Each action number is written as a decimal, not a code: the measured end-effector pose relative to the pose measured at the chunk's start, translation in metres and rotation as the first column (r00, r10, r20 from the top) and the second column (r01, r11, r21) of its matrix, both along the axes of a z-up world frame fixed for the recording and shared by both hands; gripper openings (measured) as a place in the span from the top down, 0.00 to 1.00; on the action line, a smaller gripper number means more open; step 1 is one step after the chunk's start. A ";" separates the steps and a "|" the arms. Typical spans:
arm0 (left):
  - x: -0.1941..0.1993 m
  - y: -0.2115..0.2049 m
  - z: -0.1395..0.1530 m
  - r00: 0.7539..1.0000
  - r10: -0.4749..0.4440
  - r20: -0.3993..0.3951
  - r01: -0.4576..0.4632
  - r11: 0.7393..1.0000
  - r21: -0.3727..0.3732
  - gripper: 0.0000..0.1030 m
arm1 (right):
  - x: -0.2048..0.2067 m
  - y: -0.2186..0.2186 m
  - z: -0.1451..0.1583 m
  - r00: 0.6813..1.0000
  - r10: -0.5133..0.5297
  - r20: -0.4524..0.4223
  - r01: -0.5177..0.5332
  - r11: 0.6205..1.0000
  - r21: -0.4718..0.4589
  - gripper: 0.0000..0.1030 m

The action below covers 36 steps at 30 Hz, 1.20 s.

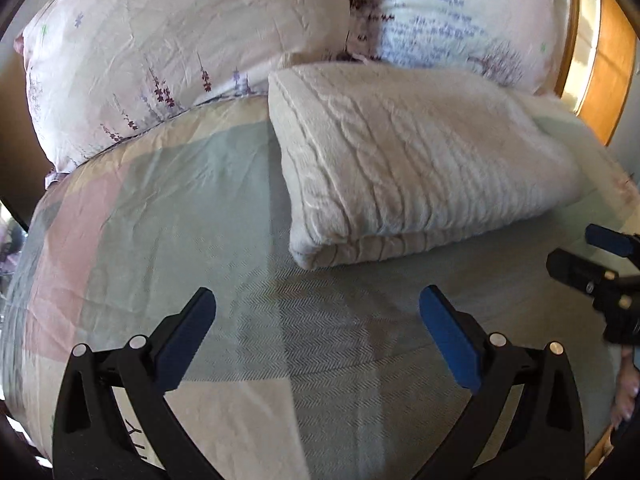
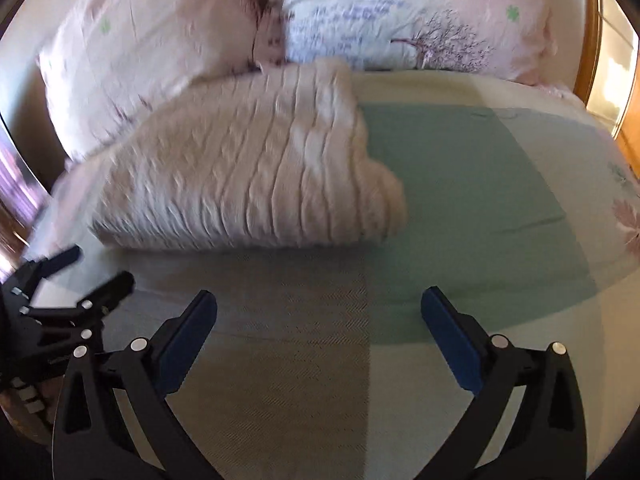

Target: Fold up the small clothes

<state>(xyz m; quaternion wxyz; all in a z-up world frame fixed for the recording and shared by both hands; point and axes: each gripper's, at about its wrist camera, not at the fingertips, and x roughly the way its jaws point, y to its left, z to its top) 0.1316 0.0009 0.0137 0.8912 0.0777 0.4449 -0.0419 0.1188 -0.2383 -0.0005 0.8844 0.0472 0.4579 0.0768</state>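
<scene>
A folded cream knitted garment (image 1: 416, 164) lies on the bed, ahead of both grippers; it also shows in the right wrist view (image 2: 248, 172). My left gripper (image 1: 318, 300) is open and empty, hovering over the bedspread short of the garment's near edge. My right gripper (image 2: 318, 300) is open and empty, also short of the garment. The right gripper shows at the right edge of the left wrist view (image 1: 592, 256). The left gripper shows at the left edge of the right wrist view (image 2: 92, 268).
Two pink floral pillows (image 1: 172, 48) (image 1: 452, 16) lean at the head of the bed behind the garment. The bedspread (image 1: 168, 216) is checked in green, pink and cream. A wooden bed frame (image 1: 608, 76) runs at the right.
</scene>
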 end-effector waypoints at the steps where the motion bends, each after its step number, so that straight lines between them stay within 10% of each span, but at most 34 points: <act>1: 0.001 0.000 -0.003 1.000 0.007 -0.010 -0.007 1.000 0.011 0.02 | -0.001 0.005 -0.002 1.000 -0.007 0.002 0.007 0.998 -0.062 0.01; 36: 0.001 0.015 -0.006 0.999 0.020 -0.047 -0.023 0.997 -0.067 0.02 | -0.003 0.019 -0.006 1.000 -0.003 -0.003 0.002 0.993 -0.119 0.01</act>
